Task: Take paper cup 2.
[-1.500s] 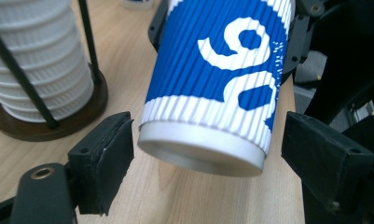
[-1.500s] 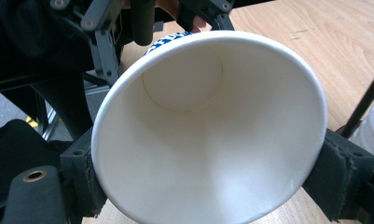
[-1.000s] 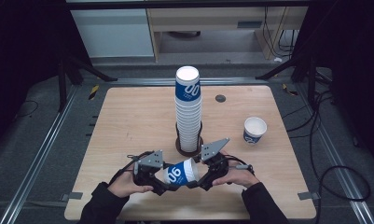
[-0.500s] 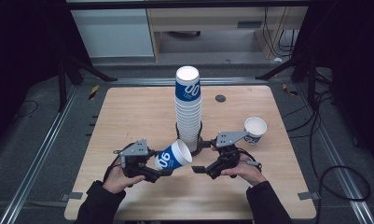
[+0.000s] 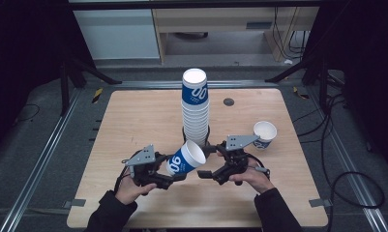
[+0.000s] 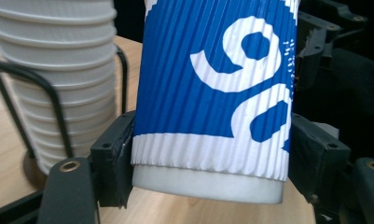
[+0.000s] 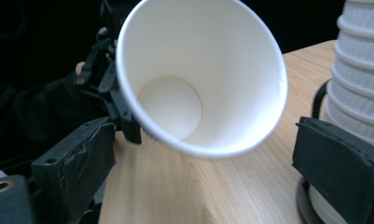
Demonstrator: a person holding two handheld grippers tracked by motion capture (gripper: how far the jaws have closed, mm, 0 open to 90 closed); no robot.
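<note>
Item one: my left gripper (image 5: 174, 180) pinches a blue-and-white paper cup (image 5: 185, 159) near its base, tilted, mouth toward the right, above the table (image 5: 133, 116). Item two: cup stack (image 5: 195, 106) behind it. Item three: my right gripper (image 5: 207, 162), jaws just opened, spread and clear of the cup's rim.

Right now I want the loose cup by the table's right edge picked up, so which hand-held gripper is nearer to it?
Right. The right hand-held gripper sits just left of the loose cup, open; the left hand-held gripper is farther left, holding the blue cup.
</note>
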